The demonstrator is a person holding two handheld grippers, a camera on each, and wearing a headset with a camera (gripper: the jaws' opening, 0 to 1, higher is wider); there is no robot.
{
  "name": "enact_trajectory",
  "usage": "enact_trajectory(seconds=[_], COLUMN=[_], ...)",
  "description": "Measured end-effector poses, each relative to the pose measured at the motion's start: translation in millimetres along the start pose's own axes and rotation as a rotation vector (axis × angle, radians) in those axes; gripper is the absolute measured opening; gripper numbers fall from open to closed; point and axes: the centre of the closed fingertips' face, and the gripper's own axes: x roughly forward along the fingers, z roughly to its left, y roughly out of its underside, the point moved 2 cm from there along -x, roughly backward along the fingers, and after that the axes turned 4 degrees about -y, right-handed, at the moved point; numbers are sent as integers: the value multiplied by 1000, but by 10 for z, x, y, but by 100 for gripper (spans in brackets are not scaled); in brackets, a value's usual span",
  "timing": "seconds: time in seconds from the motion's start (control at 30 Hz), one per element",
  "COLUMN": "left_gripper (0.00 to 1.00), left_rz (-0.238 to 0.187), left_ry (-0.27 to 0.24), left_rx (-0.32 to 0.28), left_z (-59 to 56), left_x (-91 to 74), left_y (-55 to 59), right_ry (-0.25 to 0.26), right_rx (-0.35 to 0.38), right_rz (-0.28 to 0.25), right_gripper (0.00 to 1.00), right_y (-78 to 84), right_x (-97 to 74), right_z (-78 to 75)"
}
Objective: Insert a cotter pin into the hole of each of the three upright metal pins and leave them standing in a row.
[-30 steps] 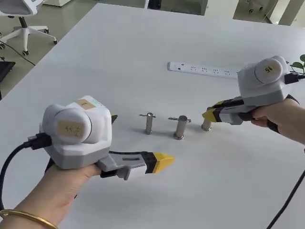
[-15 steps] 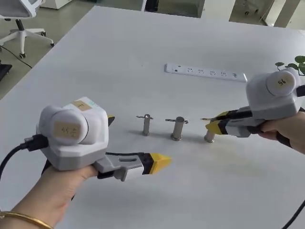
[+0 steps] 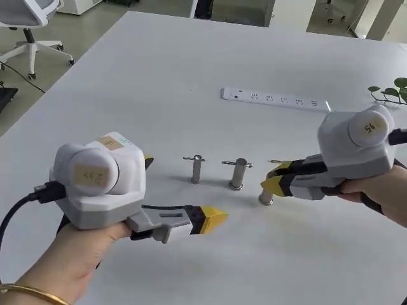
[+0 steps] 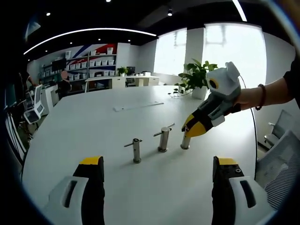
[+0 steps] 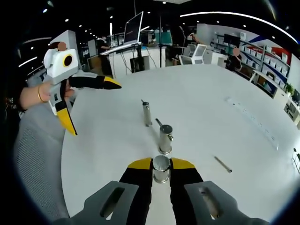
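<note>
Two upright metal pins each carry a cotter pin through the top: the left pin (image 3: 196,169) (image 4: 136,151) (image 5: 147,114) and the middle pin (image 3: 238,173) (image 4: 163,139) (image 5: 164,138). My right gripper (image 3: 270,185) (image 5: 161,165) is shut on the third metal pin (image 3: 266,198) (image 5: 161,169), which stands nearer to me than the other two and has nothing through its top. A loose cotter pin (image 3: 276,161) (image 5: 222,164) lies on the table beside it. My left gripper (image 4: 159,161) hovers open at the front left, with nothing between its jaws.
A white power strip (image 3: 273,100) lies across the back of the white table (image 3: 159,76). A small plant (image 3: 391,92) stands at the far right edge, and an office chair (image 3: 32,25) is off the table's left side.
The right gripper has drawn the third metal pin toward me and slightly left, out of line with the other two. The left gripper has held still.
</note>
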Motion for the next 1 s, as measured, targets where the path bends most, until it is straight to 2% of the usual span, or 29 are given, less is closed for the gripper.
enact_trajectory(seconds=[0.3,0.73,1.0], left_gripper=[96,96,96], left_rz=[-4,-12,-8], left_ry=[1,-3,3], left_rx=[0,0,5], left_z=[-1,11,5], left_x=[0,-6,-11], left_y=[-11,-27,-28], right_ry=[15,-11,-10], right_rx=[-1,-3,-7], right_rz=[-11,-16,-19], right_gripper=[8,8,8], right_y=[-59,-33,-38], right_x=[91,203,235], right_z=[78,248,271])
